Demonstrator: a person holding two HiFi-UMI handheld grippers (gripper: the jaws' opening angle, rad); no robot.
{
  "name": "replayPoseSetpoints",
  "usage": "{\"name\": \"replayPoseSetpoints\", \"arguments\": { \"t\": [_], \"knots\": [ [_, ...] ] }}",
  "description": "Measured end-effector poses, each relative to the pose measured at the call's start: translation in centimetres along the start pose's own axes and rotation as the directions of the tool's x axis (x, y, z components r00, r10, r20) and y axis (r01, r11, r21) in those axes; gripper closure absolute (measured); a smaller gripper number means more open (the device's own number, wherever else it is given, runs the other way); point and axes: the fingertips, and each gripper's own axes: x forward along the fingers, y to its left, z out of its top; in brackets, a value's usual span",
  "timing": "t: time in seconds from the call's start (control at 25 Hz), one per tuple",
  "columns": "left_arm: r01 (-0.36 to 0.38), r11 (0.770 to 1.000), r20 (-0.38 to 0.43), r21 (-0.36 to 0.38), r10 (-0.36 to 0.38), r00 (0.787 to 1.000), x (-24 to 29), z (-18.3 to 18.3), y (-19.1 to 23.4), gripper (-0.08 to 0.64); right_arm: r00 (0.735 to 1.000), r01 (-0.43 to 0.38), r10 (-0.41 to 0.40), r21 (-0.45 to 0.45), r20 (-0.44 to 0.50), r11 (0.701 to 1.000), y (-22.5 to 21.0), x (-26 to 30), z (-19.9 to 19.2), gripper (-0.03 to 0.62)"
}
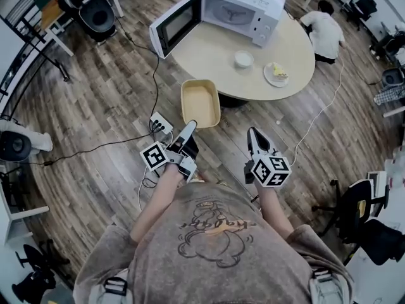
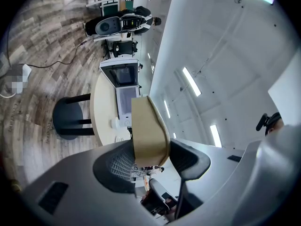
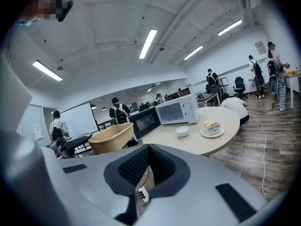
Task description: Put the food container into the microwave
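Observation:
A tan rectangular food container (image 1: 200,101) hangs in the air before the round table (image 1: 253,81), its near rim held by my left gripper (image 1: 190,127), which is shut on it. The left gripper view shows the container (image 2: 149,131) edge-on between the pads, with the microwave (image 2: 123,86) beyond. The white microwave (image 1: 243,8) stands on the table's far side with its door (image 1: 176,24) swung open to the left. My right gripper (image 1: 254,135) is shut and empty, level with the left one. From the right gripper view, the container (image 3: 110,138) is at left, the microwave (image 3: 178,110) ahead.
A small white bowl (image 1: 243,59) and a plate with cake (image 1: 276,73) sit on the table. A power strip (image 1: 160,124) and cables lie on the wood floor below my left gripper. A person (image 1: 323,27) crouches behind the table; office chairs (image 1: 98,14) stand around.

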Motion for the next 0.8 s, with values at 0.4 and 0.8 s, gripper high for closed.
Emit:
{"name": "replayPoseSetpoints", "arguments": {
  "t": [0.4,0.8],
  "knots": [
    [0.023,1.000,-0.082,-0.008,-0.024,0.996,0.2,2.2,1.2,0.318,0.999,0.046,-0.046,-0.001,0.010,0.999,1.5,1.8,-0.4,0.591],
    [0.038,0.998,-0.081,-0.046,-0.041,0.996,1.7,3.7,2.6,0.318,0.999,0.045,-0.045,-0.008,-0.011,0.999,1.8,3.9,-1.1,0.592]
  ]
}}
